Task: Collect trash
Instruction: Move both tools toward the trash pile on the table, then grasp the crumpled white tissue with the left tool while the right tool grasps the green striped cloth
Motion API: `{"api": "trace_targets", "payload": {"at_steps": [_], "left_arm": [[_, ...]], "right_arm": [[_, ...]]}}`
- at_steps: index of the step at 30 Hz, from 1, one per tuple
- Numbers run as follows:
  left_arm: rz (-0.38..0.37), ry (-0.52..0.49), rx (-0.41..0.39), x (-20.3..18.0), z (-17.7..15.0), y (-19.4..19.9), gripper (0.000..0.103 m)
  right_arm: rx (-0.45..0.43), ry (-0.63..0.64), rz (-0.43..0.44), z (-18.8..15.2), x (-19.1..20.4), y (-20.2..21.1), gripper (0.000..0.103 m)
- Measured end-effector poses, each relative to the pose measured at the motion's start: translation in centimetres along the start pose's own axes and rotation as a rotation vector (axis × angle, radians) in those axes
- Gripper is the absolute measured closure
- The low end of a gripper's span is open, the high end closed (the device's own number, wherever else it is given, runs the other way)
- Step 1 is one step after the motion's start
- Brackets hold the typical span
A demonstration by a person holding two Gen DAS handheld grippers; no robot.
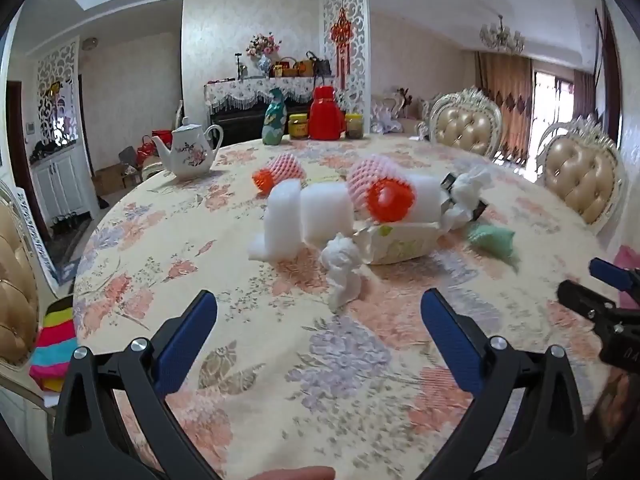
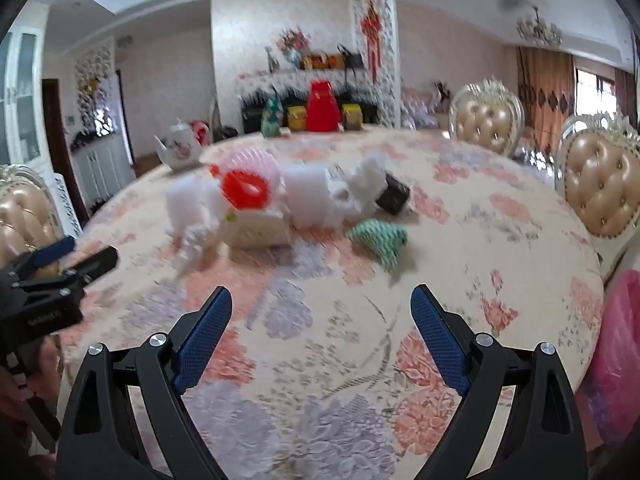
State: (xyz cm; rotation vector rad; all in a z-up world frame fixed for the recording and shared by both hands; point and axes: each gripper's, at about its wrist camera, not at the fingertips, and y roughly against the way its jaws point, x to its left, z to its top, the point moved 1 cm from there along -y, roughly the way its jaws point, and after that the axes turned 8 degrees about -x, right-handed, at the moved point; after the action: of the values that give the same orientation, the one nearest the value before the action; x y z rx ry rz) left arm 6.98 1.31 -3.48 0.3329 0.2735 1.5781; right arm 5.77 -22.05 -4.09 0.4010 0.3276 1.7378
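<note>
- Looking down both wrist cameras, I see a round desk [image 1: 224, 364] under a floral cloth, with the trash heaped a little past its middle
- My left gripper [image 1: 319, 316] hangs over the near edge with its jaws wide apart and nothing between them; a fingertip [image 1: 298, 473] shows at the bottom of that view
- My right gripper [image 2: 321, 312] is also over the near edge, jaws spread wide and empty; its view is blurred
- The nearest piece of trash is a crumpled white tissue [image 1: 343, 272], lying just ahead of the left gripper, apart from its jaws
- Behind the tissue are white foam blocks [image 1: 304, 216] and a torn cream packet [image 1: 396, 242], touching one another
- A pink foam net with an orange ball [image 1: 382, 188] sits on top of the heap; a second one [image 1: 280, 172] lies behind it, toward the far edge
- A green net sleeve [image 2: 378, 238] lies alone toward the right edge, just beside the heap
- More crumpled white paper [image 1: 470, 190] and a small dark box [image 2: 394, 196] sit at the right end of the heap
- A white teapot [image 1: 190, 150] stands at the far left edge; a red flask [image 1: 326, 114], jars and a teal bottle [image 1: 275, 118] stand along the far edge
- Something pink [image 2: 618, 356] hangs off the right edge
</note>
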Motion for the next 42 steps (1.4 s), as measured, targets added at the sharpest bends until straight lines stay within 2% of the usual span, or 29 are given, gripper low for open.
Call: {"api": "trace_targets", "payload": {"at_steps": [4, 6, 9, 12, 15, 20, 26, 28, 30, 32, 33, 34, 35, 42], "left_arm": [[0.026, -0.005, 0.055, 0.7, -0.3, -2.3, 0.004], [0.033, 0.020, 0.106, 1.4, -0.5, -4.0, 0.004], [0.005, 0.037, 0.160, 1.8, -0.8, -6.0, 0.004], [-0.004, 0.011, 0.219, 1.6, -0.8, -7.8, 0.004], [-0.042, -0.024, 0.241, 1.0, -0.6, -8.9, 0.004], [-0.087, 0.012, 0.300, 0.8, -0.1, -11.4, 0.005], [-0.102, 0.005, 0.351, -0.1, 0.7, -14.8, 0.007], [-0.112, 0.009, 0.372, -0.5, 0.9, -16.2, 0.017], [-0.132, 0.020, 0.394, -0.7, 0.9, -17.2, 0.029], [-0.123, 0.005, 0.391, -1.2, 0.8, -17.4, 0.041], [-0.129, -0.012, 0.387, -1.5, 0.8, -17.4, 0.058], [-0.136, -0.020, 0.385, -1.6, 0.8, -17.3, 0.064], [-0.141, -0.025, 0.379, -1.8, 0.8, -17.1, 0.072], [-0.141, -0.050, 0.304, -3.1, 0.6, -13.3, 0.077]], "right_arm": [[0.073, -0.061, -0.034, 0.3, -2.1, -2.9, 0.017], [0.091, -0.045, -0.058, 0.7, -2.8, -4.3, 0.017], [0.121, -0.009, -0.092, 1.5, -3.7, -7.0, 0.017], [0.169, -0.006, -0.090, 2.2, -4.7, -9.8, 0.017], [0.219, -0.027, -0.071, 2.8, -5.6, -12.5, 0.017], [0.314, -0.022, -0.050, 3.0, -6.2, -16.4, 0.017], [0.341, -0.020, -0.016, 3.5, -6.1, -18.4, 0.018], [0.349, -0.024, -0.010, 3.6, -6.2, -19.0, 0.019], [0.338, -0.026, 0.005, 3.9, -6.1, -19.1, 0.027], [0.329, -0.021, 0.018, 4.0, -5.9, -19.0, 0.051], [0.327, -0.015, 0.027, 3.9, -5.8, -18.8, 0.057], [0.323, -0.014, 0.040, 3.8, -5.7, -18.4, 0.066], [0.318, -0.017, 0.047, 3.8, -5.6, -18.0, 0.069], [0.252, -0.033, 0.068, 2.6, -6.2, -13.0, 0.072]]}}
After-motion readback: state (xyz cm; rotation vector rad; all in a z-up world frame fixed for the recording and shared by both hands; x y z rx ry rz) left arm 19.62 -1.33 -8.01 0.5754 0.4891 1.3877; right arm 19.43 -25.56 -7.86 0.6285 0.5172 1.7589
